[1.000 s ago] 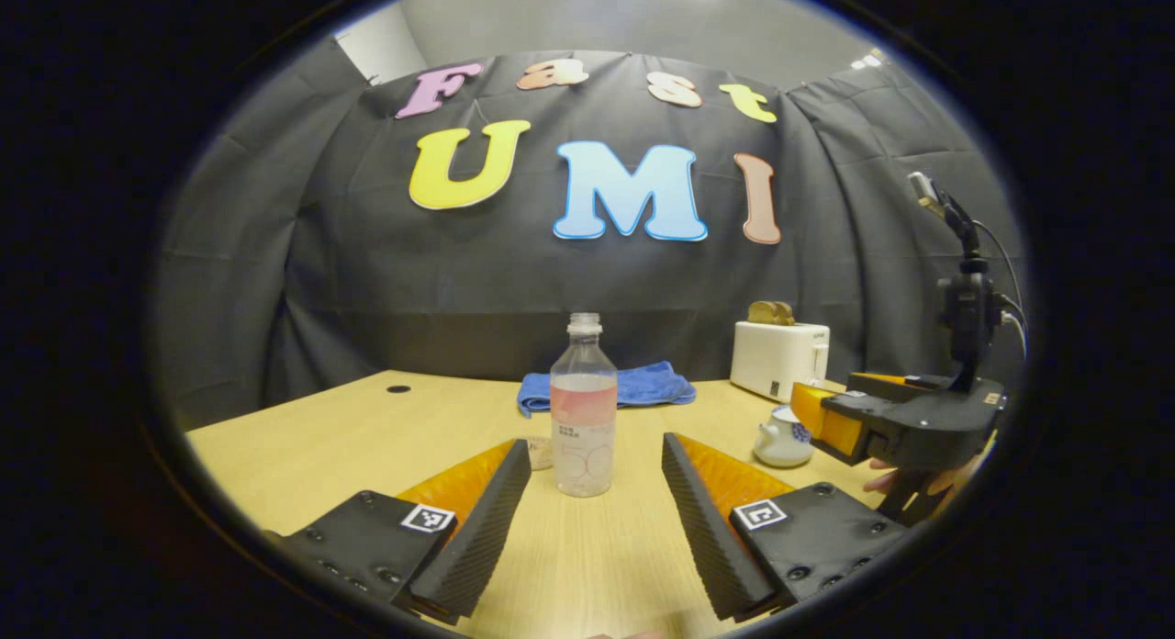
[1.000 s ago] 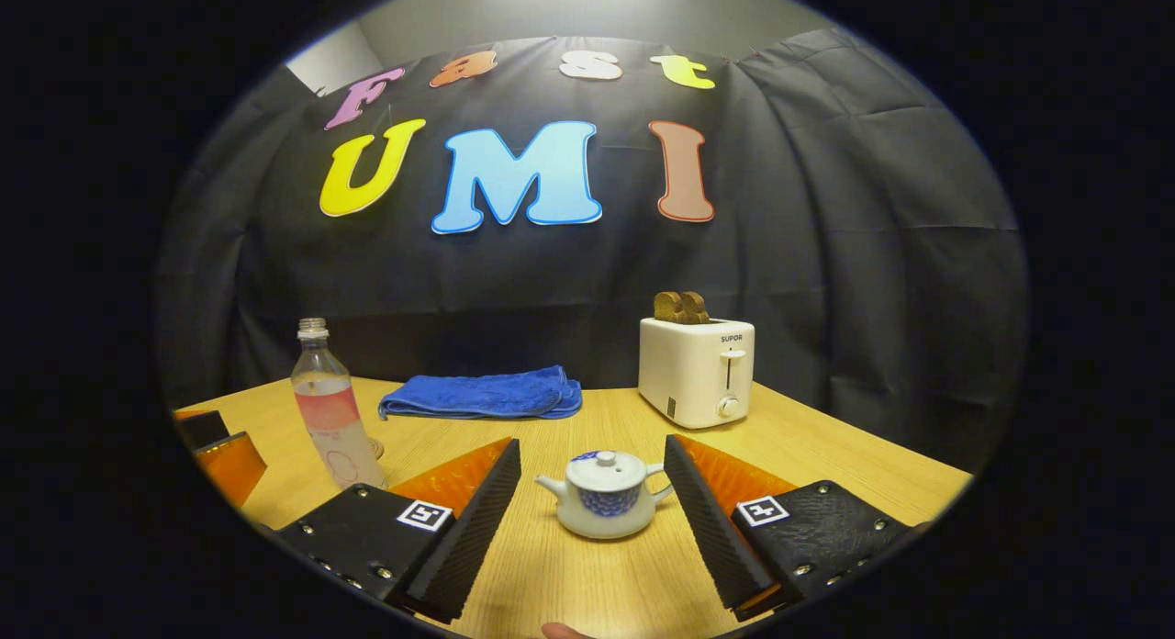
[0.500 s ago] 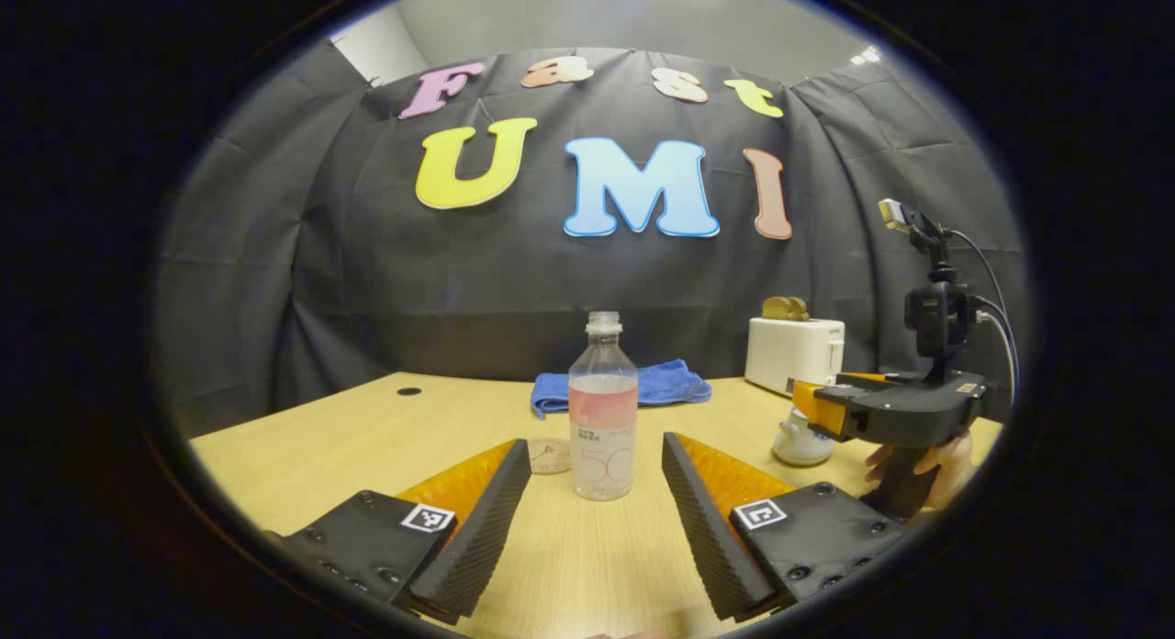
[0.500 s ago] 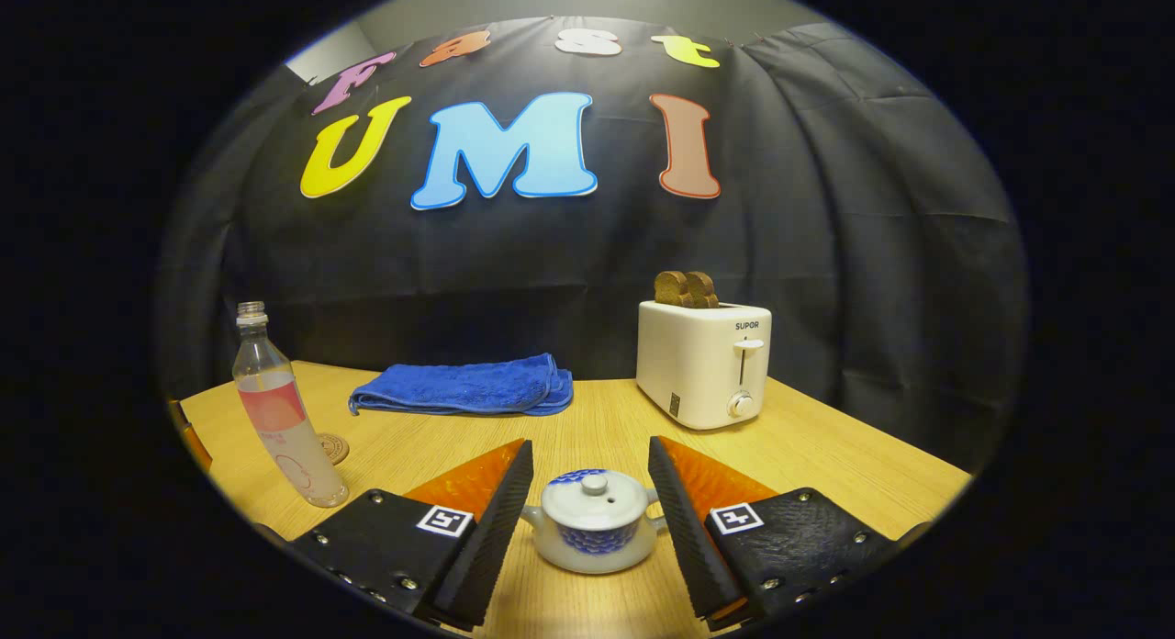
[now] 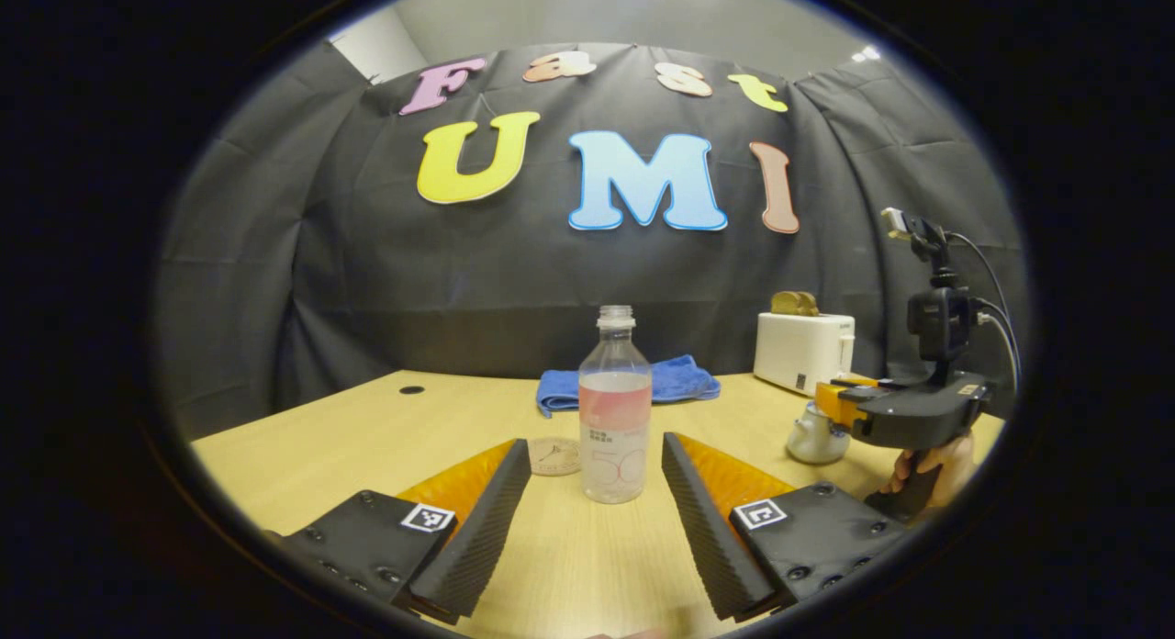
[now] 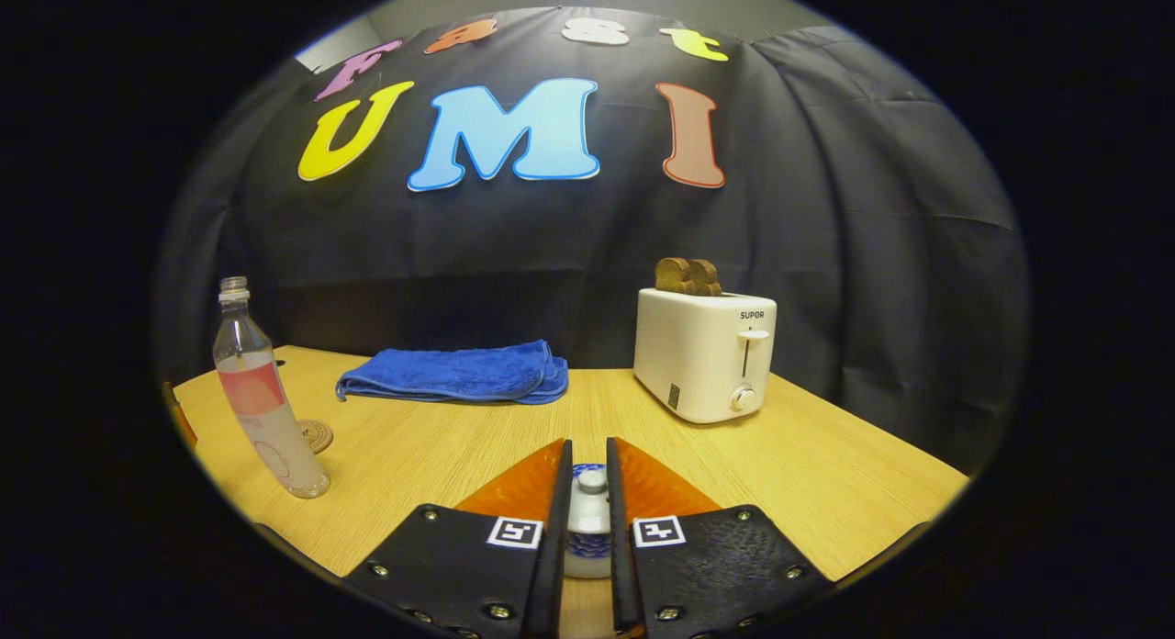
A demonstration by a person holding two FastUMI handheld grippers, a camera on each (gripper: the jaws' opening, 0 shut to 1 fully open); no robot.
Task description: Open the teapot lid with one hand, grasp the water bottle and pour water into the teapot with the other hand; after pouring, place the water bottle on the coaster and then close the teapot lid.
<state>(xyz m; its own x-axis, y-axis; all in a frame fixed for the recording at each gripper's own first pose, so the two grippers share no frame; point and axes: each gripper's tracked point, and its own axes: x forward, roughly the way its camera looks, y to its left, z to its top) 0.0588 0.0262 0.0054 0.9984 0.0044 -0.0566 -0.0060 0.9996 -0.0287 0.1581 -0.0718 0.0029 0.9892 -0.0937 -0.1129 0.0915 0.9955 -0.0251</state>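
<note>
Pale wood-grain table (image 5: 367, 437), black draped cloth behind. Left gripper view: your left gripper (image 5: 595, 520) is spread wide, ribbed fingers (image 5: 477, 529) flanking the clear plastic water bottle (image 5: 615, 419) without touching; round coaster (image 5: 554, 456) just left of it; blue towel (image 5: 670, 382) behind. Right gripper view: your right gripper (image 6: 588, 529) is nearly pressed together around the teapot lid (image 6: 591, 492), contact unclear; the white teapot (image 6: 587, 552) sits beneath. Boxy white toaster (image 6: 705, 353) holds two toast slices.
</note>
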